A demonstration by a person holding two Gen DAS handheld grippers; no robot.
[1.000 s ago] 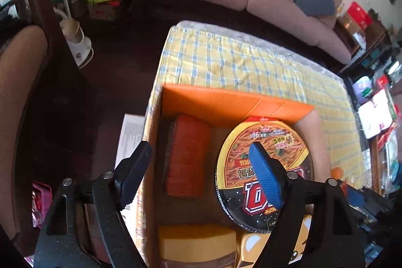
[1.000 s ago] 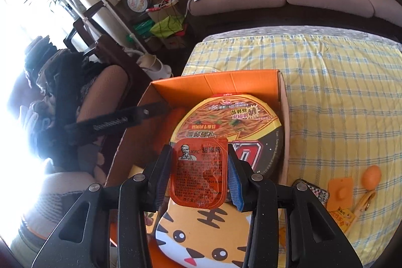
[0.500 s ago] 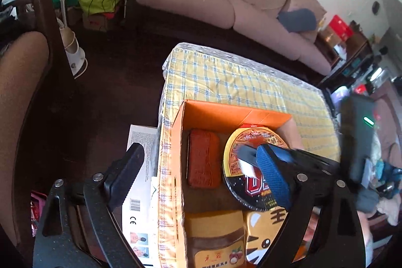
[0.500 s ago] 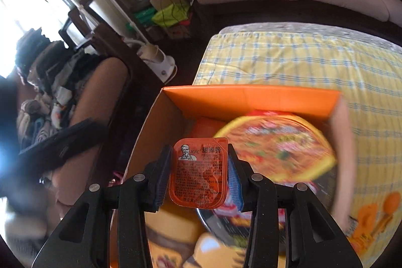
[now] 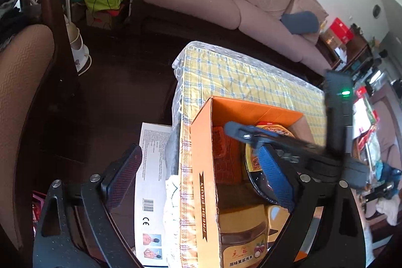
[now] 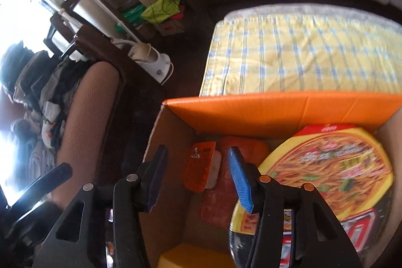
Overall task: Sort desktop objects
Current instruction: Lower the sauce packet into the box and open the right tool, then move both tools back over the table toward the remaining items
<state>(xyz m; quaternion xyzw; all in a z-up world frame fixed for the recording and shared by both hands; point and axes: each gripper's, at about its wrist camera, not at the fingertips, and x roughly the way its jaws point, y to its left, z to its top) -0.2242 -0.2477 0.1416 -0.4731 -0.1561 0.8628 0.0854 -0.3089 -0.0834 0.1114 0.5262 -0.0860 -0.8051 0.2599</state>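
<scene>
An open orange cardboard box (image 6: 276, 112) stands on the yellow checked table. Inside it lie a round instant-noodle bowl (image 6: 326, 167), a red pack (image 6: 246, 147) and an orange sauce packet (image 6: 199, 165). My right gripper (image 6: 198, 182) hovers over the box's left side with its jaws opening. The packet lies loose below them, tilted against the red pack, and neither pad touches it. In the left wrist view the right gripper's fingers (image 5: 238, 131) reach into the box (image 5: 203, 167). My left gripper (image 5: 198, 176) hangs over the box's left wall, jaws opening wide and empty.
A brown jar with a yellow lid (image 5: 241, 230) and a tiger-print tin (image 5: 276, 215) fill the box's near end. Bare checked cloth (image 6: 301, 54) stretches behind the box. A white printed carton (image 5: 150, 180) lies on the dark floor to the left, with a padded chair (image 6: 88, 117) beyond it.
My right gripper moved down and left over the box, opened, and let the sauce packet drop beside the red pack. My left gripper drew back left of the box and spread wider.
</scene>
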